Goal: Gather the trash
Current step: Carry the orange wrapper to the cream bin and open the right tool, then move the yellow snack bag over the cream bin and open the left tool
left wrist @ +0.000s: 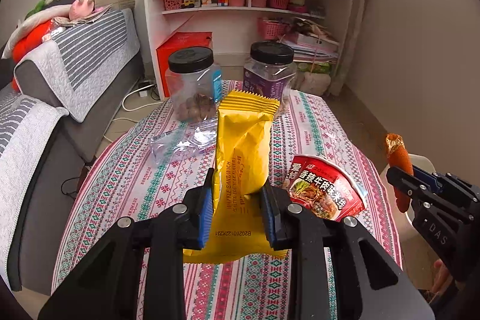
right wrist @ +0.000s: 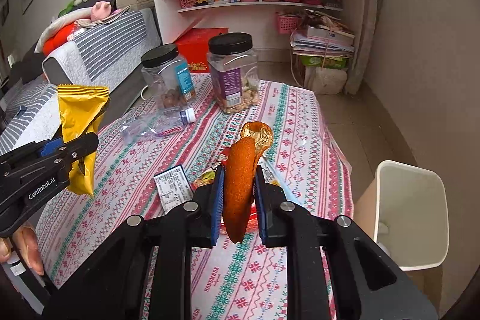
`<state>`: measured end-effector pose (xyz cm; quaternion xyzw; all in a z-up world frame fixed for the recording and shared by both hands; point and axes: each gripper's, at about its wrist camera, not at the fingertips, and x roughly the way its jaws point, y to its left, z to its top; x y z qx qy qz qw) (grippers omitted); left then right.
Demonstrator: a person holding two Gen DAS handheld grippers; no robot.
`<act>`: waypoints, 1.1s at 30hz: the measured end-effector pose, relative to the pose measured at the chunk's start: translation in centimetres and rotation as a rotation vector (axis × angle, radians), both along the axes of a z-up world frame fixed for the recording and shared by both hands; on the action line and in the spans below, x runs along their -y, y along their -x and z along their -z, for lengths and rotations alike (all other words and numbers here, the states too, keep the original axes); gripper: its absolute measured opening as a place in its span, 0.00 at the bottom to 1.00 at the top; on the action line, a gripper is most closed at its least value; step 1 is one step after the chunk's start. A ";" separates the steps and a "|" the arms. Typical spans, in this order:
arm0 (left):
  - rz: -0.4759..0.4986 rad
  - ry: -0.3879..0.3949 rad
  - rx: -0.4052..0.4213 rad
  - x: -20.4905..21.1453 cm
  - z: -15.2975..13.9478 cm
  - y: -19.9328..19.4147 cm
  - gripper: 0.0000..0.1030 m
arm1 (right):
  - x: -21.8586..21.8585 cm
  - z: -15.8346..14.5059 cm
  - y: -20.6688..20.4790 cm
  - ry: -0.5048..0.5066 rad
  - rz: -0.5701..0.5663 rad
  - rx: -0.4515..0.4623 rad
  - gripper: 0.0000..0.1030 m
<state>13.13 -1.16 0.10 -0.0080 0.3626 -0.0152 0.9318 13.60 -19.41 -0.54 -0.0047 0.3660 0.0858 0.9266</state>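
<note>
While your left hand-held gripper (left wrist: pixel 237 200) clamps the yellow wrapper (left wrist: pixel 243 152) above the surface (left wrist: pixel 315 122), your right hand-held gripper (right wrist: pixel 238 200) pinches orange peel (right wrist: pixel 240 179) near the surface's right edge, beside the bin (right wrist: pixel 414 215).

We hold our left gripper (left wrist: pixel 237 209) level, its blue-padded fingers (left wrist: pixel 205 215) clamped on a yellow foil snack wrapper (left wrist: pixel 243 152) standing upright between them. Our right gripper (right wrist: pixel 238 200) pinches a curled orange peel strip (right wrist: pixel 240 185), raised just beside the left.
</note>
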 end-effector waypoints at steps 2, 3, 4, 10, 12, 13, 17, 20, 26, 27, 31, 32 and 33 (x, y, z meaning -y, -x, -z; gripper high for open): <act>0.019 -0.003 0.002 0.8 0.1 -0.1 0.28 | 1.2 -0.1 0.1 0.009 0.025 0.004 0.18; 0.029 -0.005 0.003 1.3 0.2 0.0 0.28 | 1.9 -0.2 0.1 0.012 0.040 0.007 0.18; 0.039 -0.009 0.005 1.8 0.2 0.0 0.28 | 2.7 -0.2 0.1 0.013 0.056 0.009 0.18; 0.083 -0.029 0.009 4.2 0.6 0.0 0.28 | 7.7 -0.2 0.0 0.042 0.180 0.021 0.18; 0.094 -0.027 0.007 5.0 0.7 -0.1 0.28 | 9.5 0.0 -0.1 0.049 0.224 0.016 0.18; 0.101 -0.026 0.006 5.4 0.7 -0.2 0.28 | 10.4 0.1 -0.1 0.052 0.248 0.014 0.18; 0.130 -0.019 0.006 7.4 0.7 -0.3 0.28 | 14.1 0.7 -0.2 0.050 0.341 -0.017 0.18; 0.165 -0.016 -0.003 9.0 0.9 -0.3 0.28 | 17.2 1.2 0.2 0.029 0.441 -0.039 0.22; 0.217 0.003 -0.028 12.3 1.5 -0.7 0.28 | 21.6 -0.4 2.4 -0.024 0.576 0.014 0.65; 0.223 0.003 -0.030 12.8 1.6 -0.7 0.28 | 22.0 -0.8 2.9 -0.026 0.589 0.029 0.68; 0.260 0.008 -0.034 15.7 2.0 -0.9 0.29 | 23.4 -1.7 4.7 -0.007 0.634 0.081 0.86; 0.268 0.022 -0.039 16.5 2.1 -0.9 0.29 | 23.7 -1.9 5.0 -0.001 0.643 0.089 0.88; 0.279 0.041 -0.047 17.5 2.2 -1.1 0.29 | 24.2 -2.0 5.3 0.002 0.655 0.095 0.89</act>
